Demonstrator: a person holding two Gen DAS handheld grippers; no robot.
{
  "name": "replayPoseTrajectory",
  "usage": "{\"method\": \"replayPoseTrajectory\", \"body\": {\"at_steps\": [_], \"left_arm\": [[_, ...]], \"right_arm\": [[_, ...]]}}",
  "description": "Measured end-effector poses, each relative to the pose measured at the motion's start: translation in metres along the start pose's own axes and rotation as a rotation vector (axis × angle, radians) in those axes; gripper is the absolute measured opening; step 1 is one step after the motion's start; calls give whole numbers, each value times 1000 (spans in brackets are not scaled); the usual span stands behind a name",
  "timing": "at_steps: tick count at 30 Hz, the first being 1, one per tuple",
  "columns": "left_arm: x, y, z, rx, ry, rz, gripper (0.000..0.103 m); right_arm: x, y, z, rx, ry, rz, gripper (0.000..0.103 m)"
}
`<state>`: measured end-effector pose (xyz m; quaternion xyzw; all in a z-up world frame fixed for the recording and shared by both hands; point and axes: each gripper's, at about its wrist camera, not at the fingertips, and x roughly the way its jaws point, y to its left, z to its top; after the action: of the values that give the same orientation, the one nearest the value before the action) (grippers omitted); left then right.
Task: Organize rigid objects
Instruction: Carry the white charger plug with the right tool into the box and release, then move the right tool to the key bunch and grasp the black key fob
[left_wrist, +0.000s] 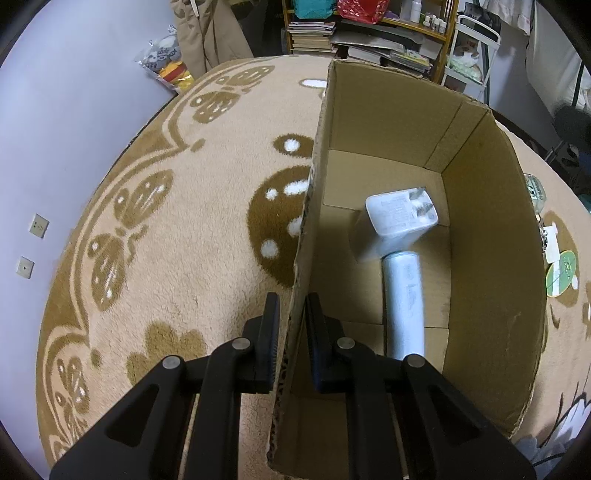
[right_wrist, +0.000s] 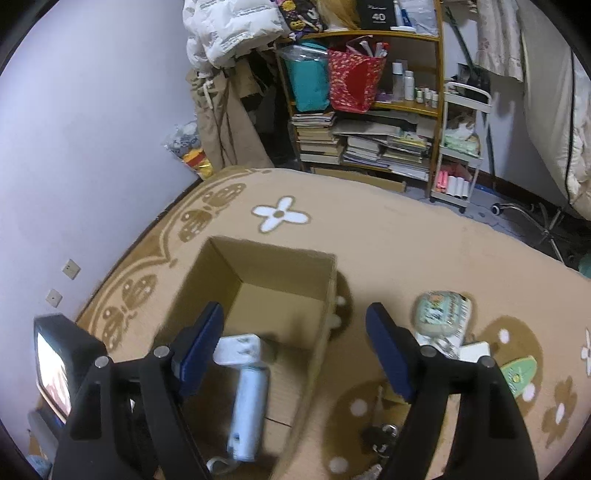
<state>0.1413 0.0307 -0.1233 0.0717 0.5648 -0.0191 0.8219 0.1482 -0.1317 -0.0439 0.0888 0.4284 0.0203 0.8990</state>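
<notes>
While pinched tight on the cardboard box (left_wrist: 491, 236) wall, left gripper (left_wrist: 291, 325). Right gripper (right_wrist: 295, 343) spread wide, nothing between, above the box. Inside, touching: one white charger (left_wrist: 400, 214), one pale blue cylinder (left_wrist: 404, 306).

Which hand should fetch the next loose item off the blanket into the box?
The right. The right gripper is open and holds nothing, with the green pouch and other loose pieces close beside it. The left gripper is shut on the cardboard box wall, steadying it.
</notes>
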Motion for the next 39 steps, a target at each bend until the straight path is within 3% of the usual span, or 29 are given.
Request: {"method": "replayPoseTrajectory", "body": {"at_steps": [11,28,39], "left_arm": [[-1,1,0,3,-2,4,13],[-3,0,-1,15,-6,17,13],[-1,0,-3,17,-2,20,14]], "right_arm": [[-7,-47,-41,108,44,-43,84],[21,-72,-113,177,177,-99,84],[33,-95,-141,252,243,-105,84]]}}
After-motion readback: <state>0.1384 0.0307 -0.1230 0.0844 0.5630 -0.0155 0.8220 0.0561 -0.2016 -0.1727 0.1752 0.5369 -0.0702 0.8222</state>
